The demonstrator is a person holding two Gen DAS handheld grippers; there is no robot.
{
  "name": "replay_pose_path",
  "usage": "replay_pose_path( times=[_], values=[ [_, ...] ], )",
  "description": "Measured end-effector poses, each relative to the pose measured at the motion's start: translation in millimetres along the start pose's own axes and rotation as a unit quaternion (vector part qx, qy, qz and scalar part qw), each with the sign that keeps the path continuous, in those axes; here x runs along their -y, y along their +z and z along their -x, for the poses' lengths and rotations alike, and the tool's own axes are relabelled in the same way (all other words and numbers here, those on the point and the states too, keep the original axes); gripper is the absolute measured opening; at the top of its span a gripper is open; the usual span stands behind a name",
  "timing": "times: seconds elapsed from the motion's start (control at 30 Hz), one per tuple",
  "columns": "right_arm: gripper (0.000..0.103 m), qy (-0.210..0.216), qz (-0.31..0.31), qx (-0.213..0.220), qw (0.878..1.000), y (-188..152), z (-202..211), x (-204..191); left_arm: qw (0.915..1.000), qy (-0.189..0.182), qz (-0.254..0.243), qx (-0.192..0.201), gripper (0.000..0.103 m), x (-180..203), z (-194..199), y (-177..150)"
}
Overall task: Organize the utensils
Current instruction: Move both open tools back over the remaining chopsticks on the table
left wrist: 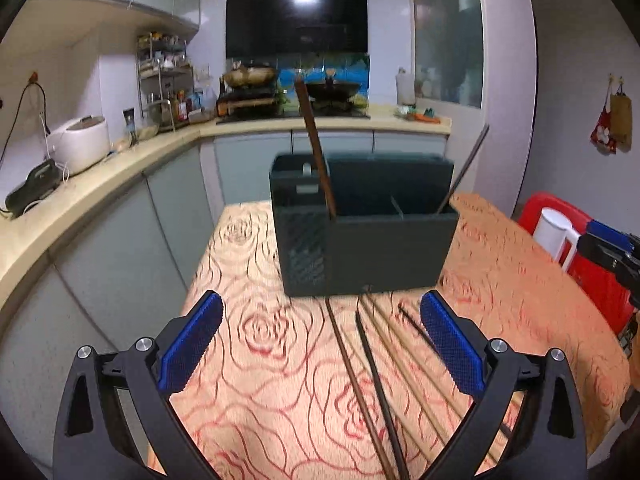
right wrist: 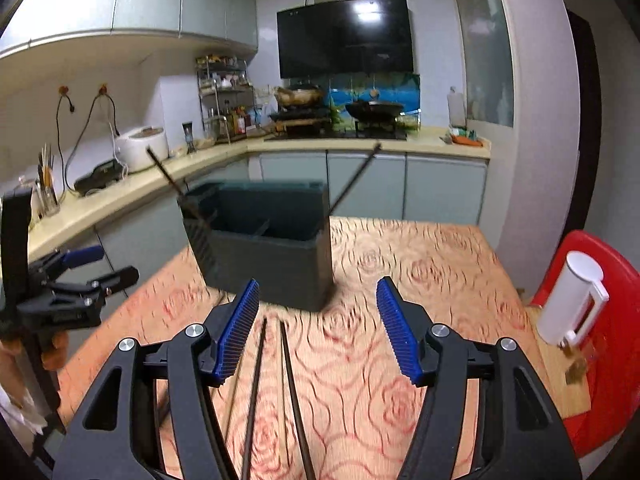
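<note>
A dark grey utensil holder point(left wrist: 368, 232) stands on the rose-patterned table; it also shows in the right wrist view point(right wrist: 272, 248). One brown chopstick point(left wrist: 316, 152) leans in its left compartment and a dark one point(left wrist: 466, 168) in its right. Several loose chopsticks point(left wrist: 376, 368) lie on the cloth in front of the holder, also in the right wrist view point(right wrist: 280, 392). My left gripper point(left wrist: 320, 340) is open and empty above them. My right gripper point(right wrist: 316, 320) is open and empty over the chopsticks. The left gripper shows at the left of the right wrist view point(right wrist: 80, 272).
A red chair point(right wrist: 600, 320) with a white jug point(right wrist: 568, 300) stands right of the table. The kitchen counter point(left wrist: 100, 184) runs along the left and back with a rice cooker point(left wrist: 82, 142) and stove. The table edge point(left wrist: 200, 276) drops off at the left.
</note>
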State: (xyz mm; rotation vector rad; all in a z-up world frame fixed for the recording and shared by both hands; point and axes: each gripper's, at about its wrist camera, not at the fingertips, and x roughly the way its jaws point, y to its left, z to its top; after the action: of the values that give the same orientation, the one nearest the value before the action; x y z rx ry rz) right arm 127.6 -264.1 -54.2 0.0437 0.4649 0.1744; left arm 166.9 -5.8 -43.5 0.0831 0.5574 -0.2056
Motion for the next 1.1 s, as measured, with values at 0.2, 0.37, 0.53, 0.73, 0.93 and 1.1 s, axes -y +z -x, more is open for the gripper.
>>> replay_pose_path(
  times=[0.2,0.37,0.53,0.73,0.93,1.1],
  values=[
    [0.059,0.004,-0.009,-0.026,1.000,-26.2,-2.0,3.3,0.9998,0.001,0.006,-0.021,0.096,2.4,-3.6,-22.3],
    [0.059,0.000,-0.014,-0.038,0.999,-41.2,-1.0,5.9,0.9993,0.005,0.008,-0.037,0.096,2.1,-7.9,-38.9],
    [0.059,-0.008,-0.020,-0.055,0.998,-57.6,-4.0,8.5,0.9985,0.006,0.011,-0.053,0.096,-0.6,-14.2,-52.5],
    [0.059,-0.022,-0.022,-0.079,0.996,-76.9,-10.1,13.9,0.9978,0.008,0.019,-0.064,0.096,-6.2,-15.9,-66.3],
    [0.059,-0.034,-0.019,-0.085,0.996,-87.5,-11.1,16.2,0.9977,0.012,0.014,-0.066,0.096,-10.2,-8.4,-77.1],
    [0.059,-0.032,-0.019,-0.091,0.995,-93.5,-10.1,17.5,0.9976,0.014,0.010,-0.067,0.096,-13.0,0.1,-88.2]
  ],
)
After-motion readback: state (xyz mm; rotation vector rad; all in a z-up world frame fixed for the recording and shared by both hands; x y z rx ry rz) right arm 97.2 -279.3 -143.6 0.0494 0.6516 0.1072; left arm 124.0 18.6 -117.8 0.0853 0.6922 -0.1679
